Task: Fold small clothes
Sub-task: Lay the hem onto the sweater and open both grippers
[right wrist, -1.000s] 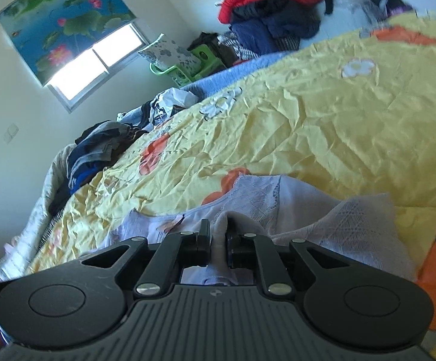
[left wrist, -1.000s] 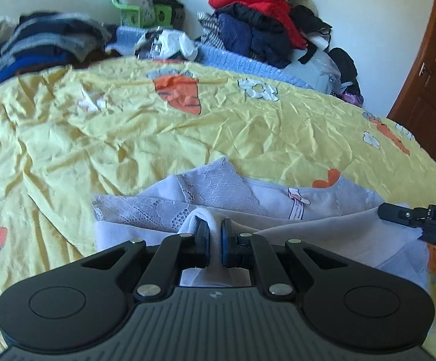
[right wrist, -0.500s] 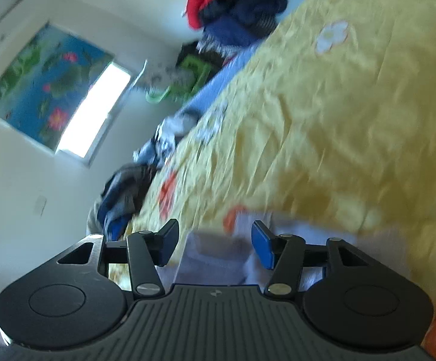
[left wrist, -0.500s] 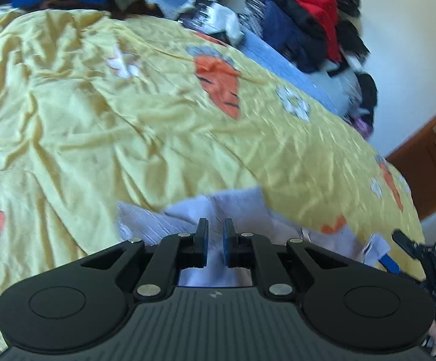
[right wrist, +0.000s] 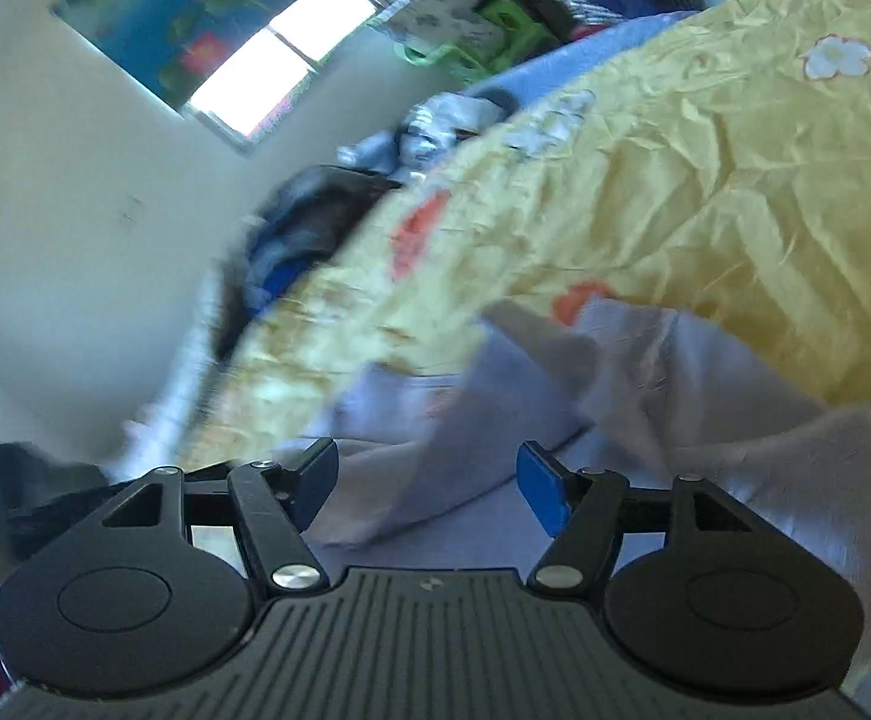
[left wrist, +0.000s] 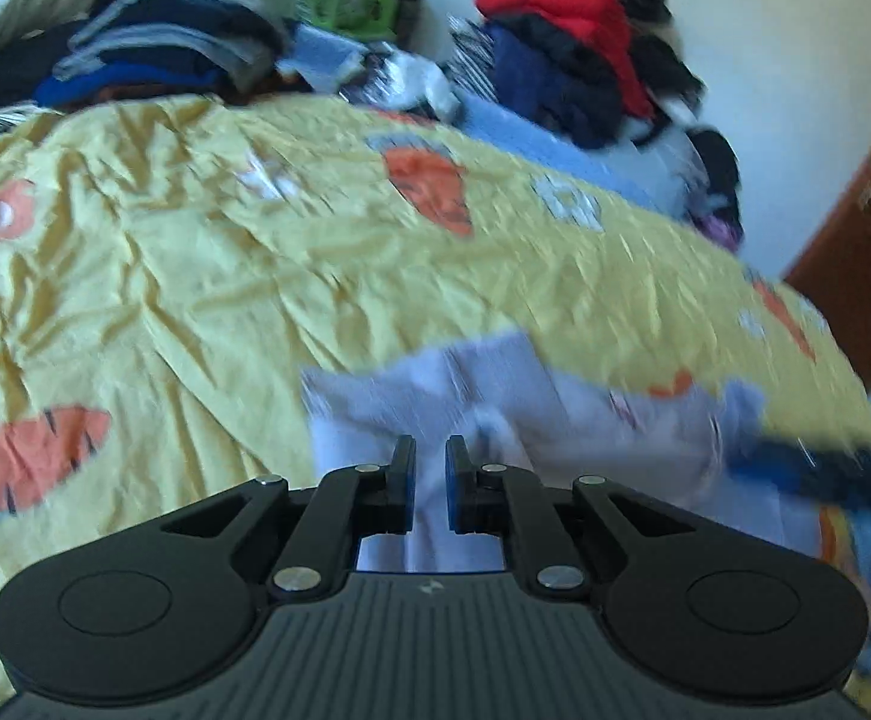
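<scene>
Risk of the fold collapsing: left gripper (left wrist: 430, 483) fingers clamp the lilac garment (left wrist: 555, 402), while right gripper (right wrist: 427, 483) fingers are opening, cloth unpinched at 12 o'clock.

Bed under crumpled yellow sheet with orange carrot and white flower prints (left wrist: 207, 276) (right wrist: 735, 180); pale lilac lace-trimmed garment (left wrist: 543, 396) (right wrist: 495, 408) lies rumpled on near part; dark clothes piles (left wrist: 165, 54) along far edge.

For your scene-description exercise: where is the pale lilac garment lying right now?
In both wrist views the pale lilac garment lies on the yellow bedsheet at its near edge, directly ahead of the grippers, far from the clothes pile by the wall.
</scene>
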The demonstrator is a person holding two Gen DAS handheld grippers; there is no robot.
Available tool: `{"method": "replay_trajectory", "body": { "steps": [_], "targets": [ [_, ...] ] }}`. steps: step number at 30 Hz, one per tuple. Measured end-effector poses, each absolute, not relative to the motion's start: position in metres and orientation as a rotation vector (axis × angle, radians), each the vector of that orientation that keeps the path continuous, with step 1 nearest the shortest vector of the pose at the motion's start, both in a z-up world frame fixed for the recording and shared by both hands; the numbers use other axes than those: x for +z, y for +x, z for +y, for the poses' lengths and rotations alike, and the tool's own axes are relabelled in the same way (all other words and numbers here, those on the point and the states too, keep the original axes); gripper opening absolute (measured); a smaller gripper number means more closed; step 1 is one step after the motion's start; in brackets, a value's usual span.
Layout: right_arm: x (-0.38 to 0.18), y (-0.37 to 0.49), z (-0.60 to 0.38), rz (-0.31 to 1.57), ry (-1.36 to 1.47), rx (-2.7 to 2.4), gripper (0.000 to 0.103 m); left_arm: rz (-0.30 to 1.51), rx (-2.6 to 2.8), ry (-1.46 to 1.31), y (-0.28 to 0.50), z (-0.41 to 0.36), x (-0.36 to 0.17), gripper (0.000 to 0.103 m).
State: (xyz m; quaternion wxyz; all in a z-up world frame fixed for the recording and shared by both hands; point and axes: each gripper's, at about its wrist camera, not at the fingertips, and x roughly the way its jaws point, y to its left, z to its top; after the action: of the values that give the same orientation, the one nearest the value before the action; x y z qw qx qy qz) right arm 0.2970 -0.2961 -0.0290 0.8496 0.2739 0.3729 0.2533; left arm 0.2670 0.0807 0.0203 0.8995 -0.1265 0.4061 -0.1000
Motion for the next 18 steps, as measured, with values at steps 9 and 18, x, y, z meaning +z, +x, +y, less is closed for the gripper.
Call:
{"method": "replay_trajectory", "body": {
  "steps": [9,18],
  "targets": [
    [-0.008,0.279,-0.297,0.524,0.443,0.244,0.068,0.899,-0.323,-0.059,0.239,0.055,0.007,0.009],
    [-0.021,0.260,-0.194,0.802,-0.043,0.627,0.063,0.942,-0.401,0.091,0.256,0.017,-0.008,0.009]
  ]
}}
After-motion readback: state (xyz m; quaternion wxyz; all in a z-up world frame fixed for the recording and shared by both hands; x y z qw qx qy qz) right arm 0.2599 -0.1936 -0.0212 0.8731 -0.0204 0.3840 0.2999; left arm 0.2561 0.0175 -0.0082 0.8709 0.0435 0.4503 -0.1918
